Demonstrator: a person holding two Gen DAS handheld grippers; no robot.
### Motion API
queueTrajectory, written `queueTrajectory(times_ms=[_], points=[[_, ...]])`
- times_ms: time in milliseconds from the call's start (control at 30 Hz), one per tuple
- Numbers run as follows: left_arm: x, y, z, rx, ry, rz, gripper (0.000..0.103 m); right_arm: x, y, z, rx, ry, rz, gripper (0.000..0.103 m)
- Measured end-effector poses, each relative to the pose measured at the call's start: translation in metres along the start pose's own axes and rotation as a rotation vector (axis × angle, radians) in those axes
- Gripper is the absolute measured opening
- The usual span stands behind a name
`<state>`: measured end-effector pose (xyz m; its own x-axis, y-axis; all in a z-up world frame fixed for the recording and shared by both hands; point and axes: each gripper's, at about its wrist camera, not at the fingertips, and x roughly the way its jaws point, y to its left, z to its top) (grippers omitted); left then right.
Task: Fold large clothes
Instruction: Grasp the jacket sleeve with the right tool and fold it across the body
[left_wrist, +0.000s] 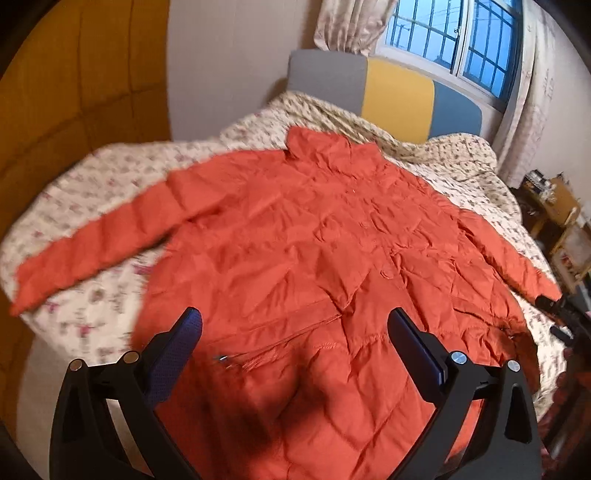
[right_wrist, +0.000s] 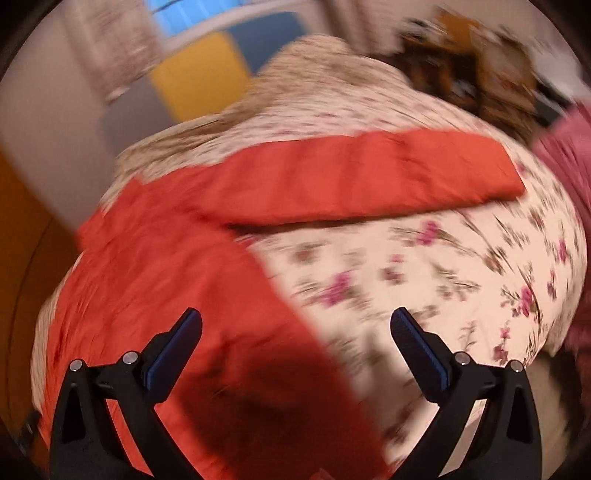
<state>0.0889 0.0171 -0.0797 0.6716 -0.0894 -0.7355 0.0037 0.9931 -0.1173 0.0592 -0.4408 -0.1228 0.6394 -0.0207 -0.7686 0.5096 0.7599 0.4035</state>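
Orange puffy quilted jacket (left_wrist: 314, 240) lies flat and crinkly on my bed with the flowery cream cover (left_wrist: 92, 177), both sleeves spread out to the sides. My left gripper (left_wrist: 295, 325) hangs above the bottom hem, jaws spread wide, holding nothing. My right gripper (right_wrist: 295, 325) hangs over the jacket's edge, jaws wide too.

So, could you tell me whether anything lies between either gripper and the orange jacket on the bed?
Nothing visible does. The jacket lies spread flat on the bed, and both the left gripper and right gripper hang over it with jaws open.
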Motion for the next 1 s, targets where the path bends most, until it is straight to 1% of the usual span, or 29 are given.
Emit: queueTrajectory(times_ms=[67, 200, 267, 333, 367, 400, 500, 633, 733, 800, 833, 900, 933, 1000], points=[[0.016, 0.002, 0.006, -0.013, -0.011, 0.009, 0.100, 0.010, -0.023, 0.012, 0.058, -0.008, -0.033, 0.101], [0.054, 0.009, 0.016, 0.011, 0.028, 0.099, 0.100, 0.025, -0.058, 0.036, 0.149, -0.049, -0.078, 0.099], [0.070, 0.018, 0.021, 0.003, 0.044, 0.106, 0.100, 0.030, -0.071, 0.044, 0.194, -0.073, -0.080, 0.099], [0.084, 0.025, 0.028, -0.015, 0.060, 0.115, 0.100, 0.029, -0.081, 0.052, 0.227, -0.122, -0.082, 0.099], [0.090, 0.028, 0.032, -0.026, 0.054, 0.111, 0.100, 0.030, -0.084, 0.055, 0.236, -0.140, -0.097, 0.097], [0.095, 0.029, 0.038, -0.037, 0.039, 0.099, 0.100, 0.031, -0.089, 0.060, 0.253, -0.153, -0.107, 0.094], [0.111, 0.033, 0.051, -0.052, 0.016, 0.108, 0.100, 0.038, -0.100, 0.072, 0.340, -0.169, -0.109, 0.090], [0.131, 0.043, 0.066, -0.067, 0.009, 0.160, 0.100, 0.037, -0.112, 0.083, 0.424, -0.205, -0.116, 0.088], [0.144, 0.051, 0.072, -0.055, 0.006, 0.221, 0.100, 0.036, -0.120, 0.087, 0.492, -0.235, -0.123, 0.082], [0.153, 0.056, 0.074, -0.049, 0.007, 0.245, 0.100, 0.037, -0.123, 0.090, 0.515, -0.249, -0.139, 0.072], [0.156, 0.058, 0.073, -0.048, 0.007, 0.247, 0.100, 0.039, -0.123, 0.093, 0.519, -0.252, -0.146, 0.070], [0.160, 0.061, 0.070, -0.052, 0.009, 0.239, 0.100, 0.041, -0.125, 0.095, 0.529, -0.263, -0.155, 0.056], [0.161, 0.061, 0.069, -0.052, 0.009, 0.238, 0.100, 0.044, -0.126, 0.098, 0.530, -0.268, -0.155, 0.052], [0.164, 0.063, 0.067, -0.058, 0.013, 0.230, 0.100, 0.047, -0.126, 0.101, 0.515, -0.270, -0.152, 0.037]])
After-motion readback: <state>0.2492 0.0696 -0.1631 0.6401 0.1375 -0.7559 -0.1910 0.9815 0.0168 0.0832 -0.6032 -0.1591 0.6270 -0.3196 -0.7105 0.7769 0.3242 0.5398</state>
